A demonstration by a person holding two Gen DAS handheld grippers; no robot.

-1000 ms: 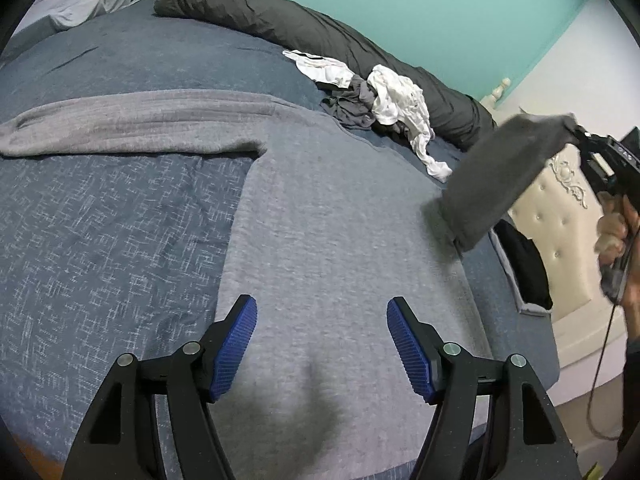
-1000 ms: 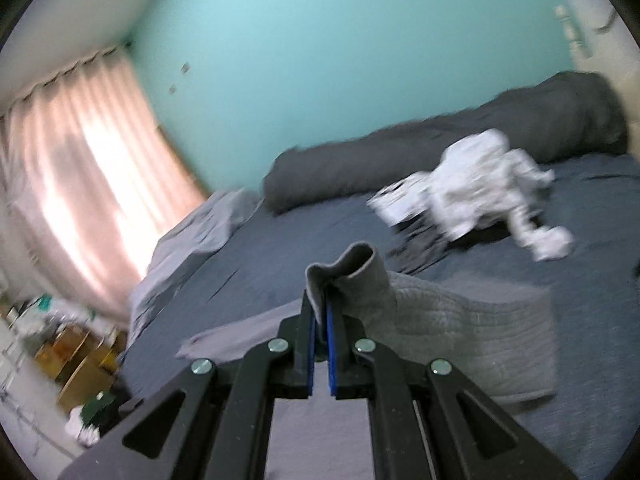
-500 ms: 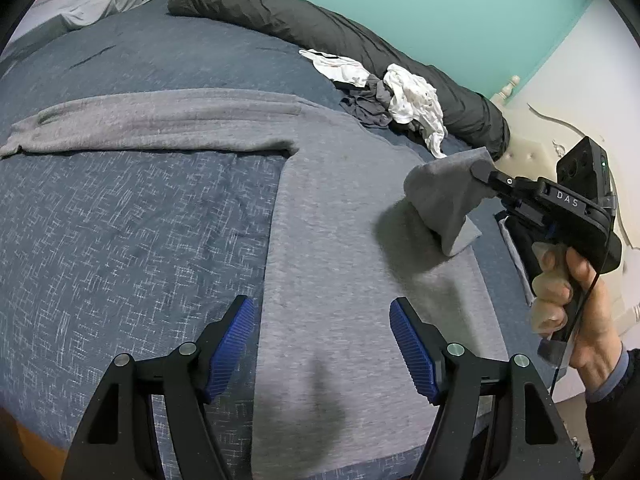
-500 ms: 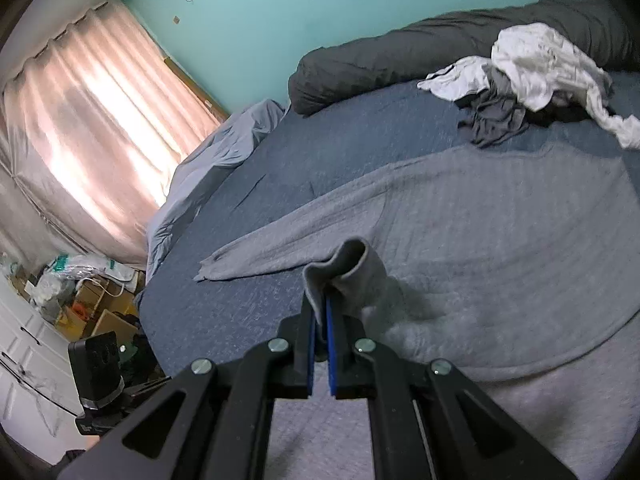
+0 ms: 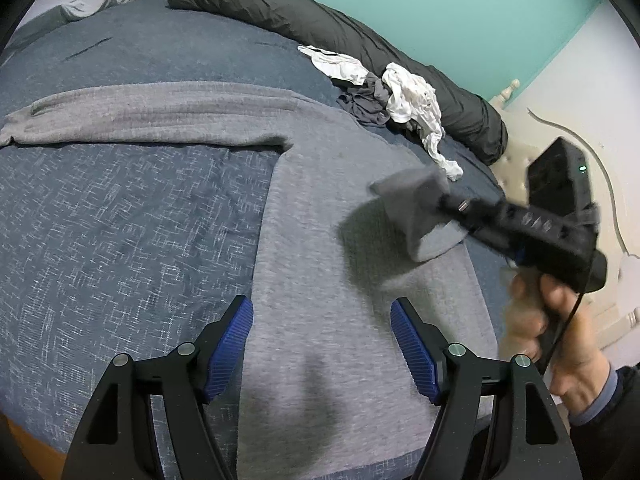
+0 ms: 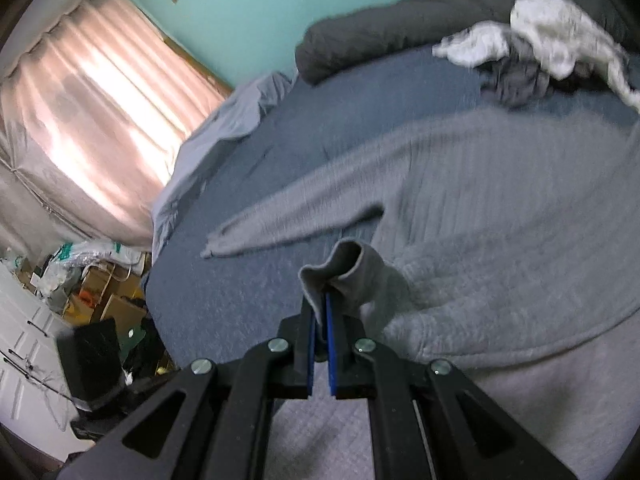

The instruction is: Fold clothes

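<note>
A grey long-sleeved sweater point(image 5: 320, 216) lies spread on the blue bed point(image 5: 120, 220), one sleeve point(image 5: 152, 114) stretched out to the left. My left gripper point(image 5: 322, 344) is open and empty, hovering over the sweater's lower body. My right gripper point(image 6: 320, 304) is shut on the cuff of the other sleeve point(image 6: 344, 268) and holds it folded over the sweater's body; it also shows in the left wrist view point(image 5: 444, 204), with the sleeve point(image 5: 416, 208) bunched in it above the right side of the sweater.
A pile of white and dark clothes point(image 5: 392, 96) lies at the far side of the bed, against a rolled dark duvet point(image 5: 320, 28). A cream headboard point(image 5: 560, 168) stands at the right. A curtained window point(image 6: 92, 120) and floor clutter point(image 6: 92, 288) lie beyond the bed's left edge.
My right gripper has carried the sleeve cuff from high at the bed's right side down and inward over the sweater's body. My left gripper has stayed open over the hem.
</note>
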